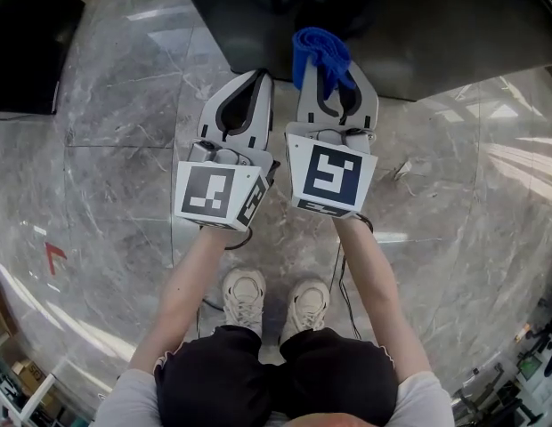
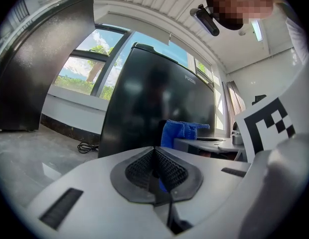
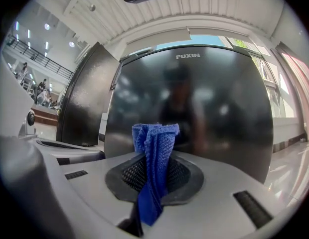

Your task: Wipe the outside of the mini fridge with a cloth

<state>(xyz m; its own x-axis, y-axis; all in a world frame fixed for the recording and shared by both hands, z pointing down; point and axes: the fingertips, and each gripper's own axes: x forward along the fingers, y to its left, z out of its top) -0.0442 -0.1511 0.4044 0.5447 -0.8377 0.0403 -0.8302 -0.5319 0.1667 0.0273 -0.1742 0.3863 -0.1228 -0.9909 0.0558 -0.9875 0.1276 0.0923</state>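
The black mini fridge (image 1: 365, 25) stands just ahead on the marble floor; its glossy front fills the right gripper view (image 3: 204, 98) and shows in the left gripper view (image 2: 154, 98). My right gripper (image 1: 328, 71) is shut on a blue cloth (image 1: 319, 50), which sticks up bunched between the jaws (image 3: 155, 148), close to the fridge front. Whether the cloth touches the fridge I cannot tell. My left gripper (image 1: 256, 80) is held beside it on the left, shut with nothing in it (image 2: 155, 152). From the left gripper view the cloth (image 2: 177, 132) shows to the right.
A second tall black appliance (image 1: 27, 43) stands to the left (image 3: 87, 98). A black cable (image 2: 87, 146) lies on the floor by the fridge's left side. A red arrow mark (image 1: 55, 254) is on the floor. The person's shoes (image 1: 245, 296) are below the grippers.
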